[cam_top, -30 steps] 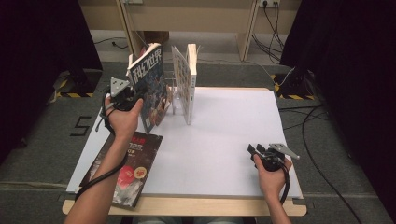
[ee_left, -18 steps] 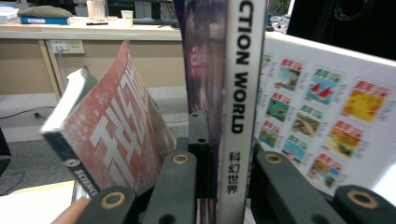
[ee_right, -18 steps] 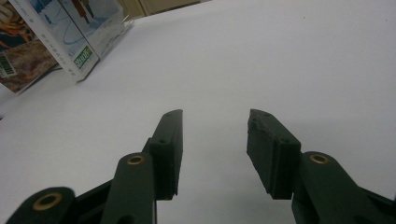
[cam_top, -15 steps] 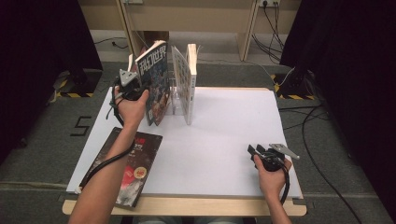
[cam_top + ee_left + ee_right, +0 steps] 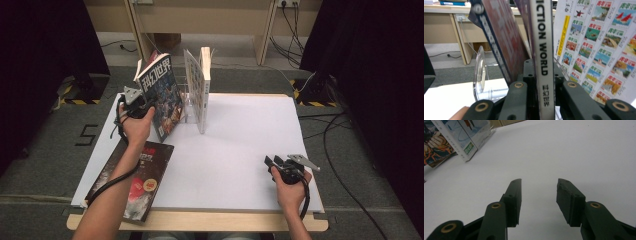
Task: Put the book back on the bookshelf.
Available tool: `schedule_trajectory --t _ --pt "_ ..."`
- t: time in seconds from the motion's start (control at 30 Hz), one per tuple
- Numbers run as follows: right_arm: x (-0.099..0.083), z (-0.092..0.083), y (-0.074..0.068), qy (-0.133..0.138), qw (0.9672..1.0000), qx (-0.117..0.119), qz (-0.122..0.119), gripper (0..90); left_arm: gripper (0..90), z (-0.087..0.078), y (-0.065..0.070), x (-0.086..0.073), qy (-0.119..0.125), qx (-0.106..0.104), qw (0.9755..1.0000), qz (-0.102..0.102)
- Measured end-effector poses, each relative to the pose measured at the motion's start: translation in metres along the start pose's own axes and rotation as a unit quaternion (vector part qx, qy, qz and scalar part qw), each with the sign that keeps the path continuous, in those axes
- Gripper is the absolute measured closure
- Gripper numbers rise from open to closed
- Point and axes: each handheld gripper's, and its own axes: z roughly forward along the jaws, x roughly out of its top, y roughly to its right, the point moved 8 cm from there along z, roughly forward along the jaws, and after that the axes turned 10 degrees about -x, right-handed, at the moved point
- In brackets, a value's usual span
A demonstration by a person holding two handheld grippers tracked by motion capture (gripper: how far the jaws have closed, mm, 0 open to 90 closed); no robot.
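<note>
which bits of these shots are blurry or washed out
Left gripper view: the magazine spine clamped between the jaws reads sharply, while the red cover beside it is soft. Right gripper view: the white table top is bright and featureless, and the magazine corner is soft. High view: the room's sides fall into black.

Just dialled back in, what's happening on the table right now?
A person works with two hand-held grippers. The left gripper is shut on the spine of a dark-covered science-fiction magazine, holding it tilted beside the clear acrylic book stand at the far left of the white table, where a white magazine with a grid of small cover pictures stands upright. The right gripper rests open and empty near the front right. Another dark red-and-black magazine lies flat at the front left edge.
</note>
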Motion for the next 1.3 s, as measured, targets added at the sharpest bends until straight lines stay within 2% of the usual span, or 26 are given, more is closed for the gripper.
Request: schedule_trajectory --t 0.13,0.3,0.43,0.5,0.57,0.83,0.97,1.07,1.17,1.3 --pt "0.0 0.0 0.001 -0.001 1.0 -0.001 0.002 56.0 78.8 -0.004 0.0 -0.004 -0.003 -0.006 1.0 0.0" --pt "-0.001 0.0 0.0 -0.002 1.0 0.001 0.003 55.7 77.5 -0.01 -0.001 -0.007 0.005 -0.013 0.9997 -0.022" --pt "-0.002 0.001 0.0 -0.005 1.0 0.002 0.004 55.5 76.9 -0.017 -0.003 -0.005 0.022 -0.018 0.9989 -0.038" --pt "-0.002 0.001 -0.001 -0.006 1.0 0.003 0.006 55.4 77.2 -0.02 -0.005 -0.004 0.024 -0.014 0.9986 -0.044" --pt "-0.002 0.001 -0.001 -0.007 1.0 0.003 0.007 55.2 78.0 -0.021 -0.005 -0.005 0.029 -0.022 0.9981 -0.051" --pt "-0.003 0.001 0.001 -0.013 0.9999 0.003 0.011 54.7 81.3 -0.019 0.0 -0.002 0.023 -0.025 0.9972 -0.066" --pt "-0.004 0.002 0.002 -0.015 0.9998 0.003 0.013 54.8 81.9 -0.016 0.008 0.001 0.016 -0.03 0.9978 -0.056" --pt "-0.004 0.001 0.002 -0.014 0.9998 0.004 0.012 54.8 82.1 -0.01 0.013 0.009 0.013 -0.036 0.9977 -0.057" --pt "-0.003 0.001 0.002 -0.012 0.9999 0.005 0.01 54.8 82.2 -0.002 0.017 0.021 0.007 -0.037 0.9982 -0.047" --pt "-0.003 0.001 0.003 -0.011 0.9999 0.005 0.011 54.8 82.2 0.003 0.016 0.04 0.018 -0.029 0.9989 -0.031"
